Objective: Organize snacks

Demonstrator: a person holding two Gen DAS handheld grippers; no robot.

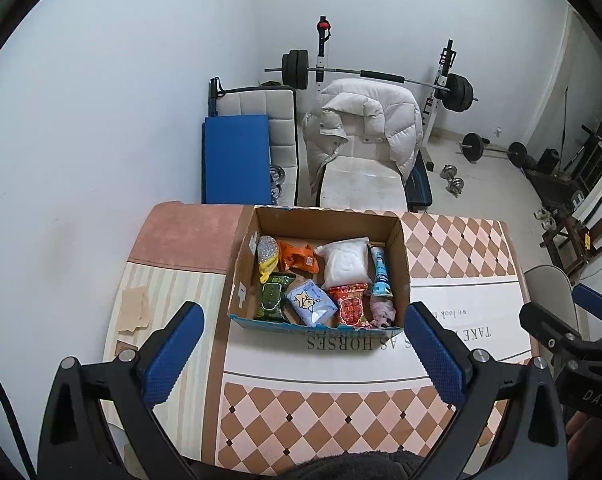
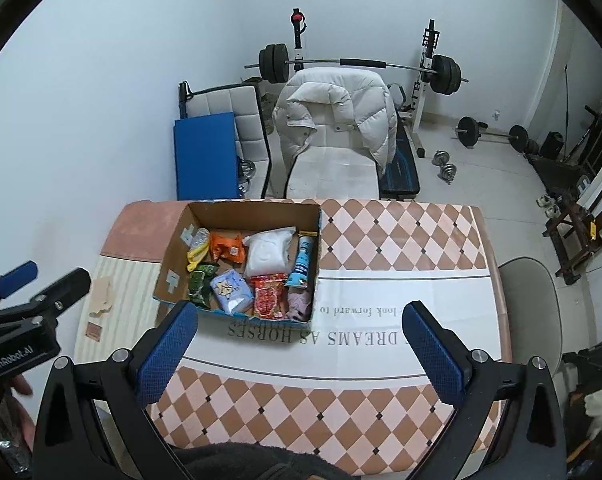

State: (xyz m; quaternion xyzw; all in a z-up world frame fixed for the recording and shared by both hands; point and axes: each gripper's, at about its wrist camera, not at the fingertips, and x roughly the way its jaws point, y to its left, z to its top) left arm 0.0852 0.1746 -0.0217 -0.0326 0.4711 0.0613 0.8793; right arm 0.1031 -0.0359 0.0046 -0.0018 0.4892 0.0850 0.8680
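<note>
An open cardboard box [image 1: 401, 248] [image 2: 173, 248] stands on the table, filled with snack packets: a green one [image 1: 273, 296], a light blue one [image 1: 311, 304], a red one [image 1: 351, 306], an orange one [image 1: 299, 258], a white bag [image 1: 347, 264] and a blue tube [image 1: 381, 272]. My left gripper [image 1: 301, 344] is open above the table, just short of the box's near wall, with nothing between its fingers. My right gripper [image 2: 301, 344] is open too, empty, near the box's front right corner. Each gripper shows at the edge of the other's view.
The table [image 2: 381, 408] wears a diamond-patterned cloth with printed words. A torn paper scrap [image 1: 135, 310] lies on its left side. Behind it stand a chair with a white padded jacket [image 1: 361, 120], a blue mat [image 1: 235, 160] and a barbell rack [image 1: 381, 76]. A beige chair [image 2: 533, 312] is at right.
</note>
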